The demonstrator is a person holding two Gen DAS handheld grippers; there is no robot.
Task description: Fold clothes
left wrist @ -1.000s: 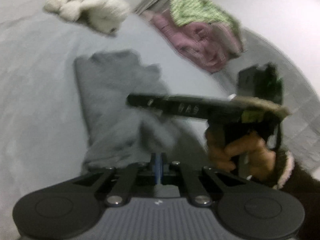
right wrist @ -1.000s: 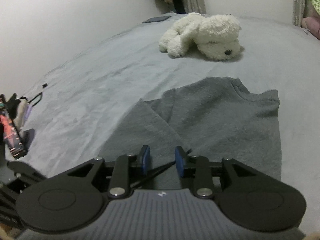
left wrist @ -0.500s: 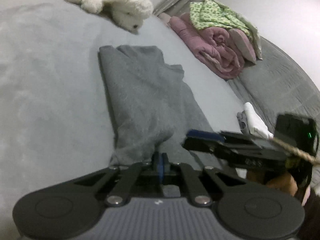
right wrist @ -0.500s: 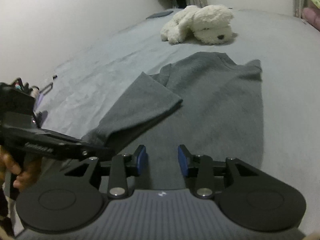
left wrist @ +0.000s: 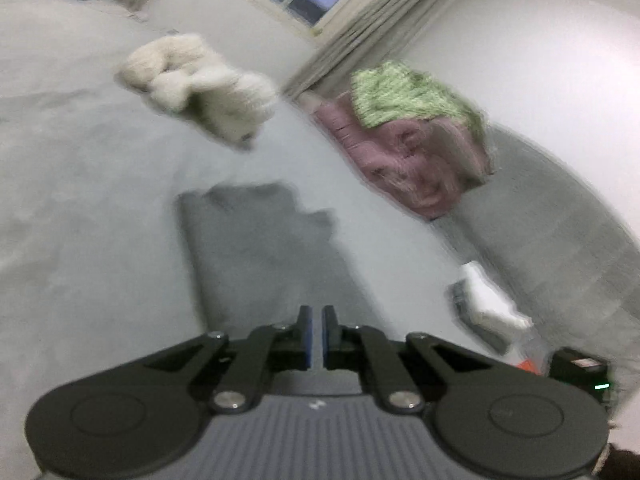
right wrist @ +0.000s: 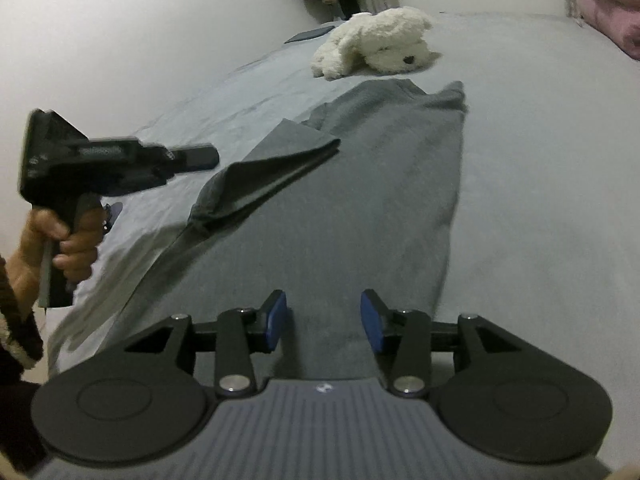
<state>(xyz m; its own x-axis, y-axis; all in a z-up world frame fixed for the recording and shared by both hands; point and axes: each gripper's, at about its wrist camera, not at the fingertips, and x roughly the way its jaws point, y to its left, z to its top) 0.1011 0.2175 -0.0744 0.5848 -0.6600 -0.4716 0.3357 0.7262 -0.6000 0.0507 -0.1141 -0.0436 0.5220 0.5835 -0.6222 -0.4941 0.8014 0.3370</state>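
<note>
lying flat on the grey bed sheet [right wrist: 540, 128], the dark grey shirt [right wrist: 360, 216] ran lengthwise, collar end nearest the white plush dog [right wrist: 376, 42]. one side panel of the shirt was folded in over its middle, sleeve [right wrist: 272, 168] lumped on top. right gripper [right wrist: 323, 320] sat over the shirt's hem end, jaws spread wide, blue pads [right wrist: 276, 322] clear of the cloth, nothing held. left gripper [left wrist: 315, 336] was off the shirt's folded side, raised above the sheet; seen from the right wrist it was held in a hand [right wrist: 60, 236]. its jaws were nearly together with a thin gap, holding nothing. left wrist view was motion-blurred. beyond the shirt, past the dog's far side, a pink and green bedding pile [left wrist: 416, 140] sat by the curtain [left wrist: 352, 36].
</note>
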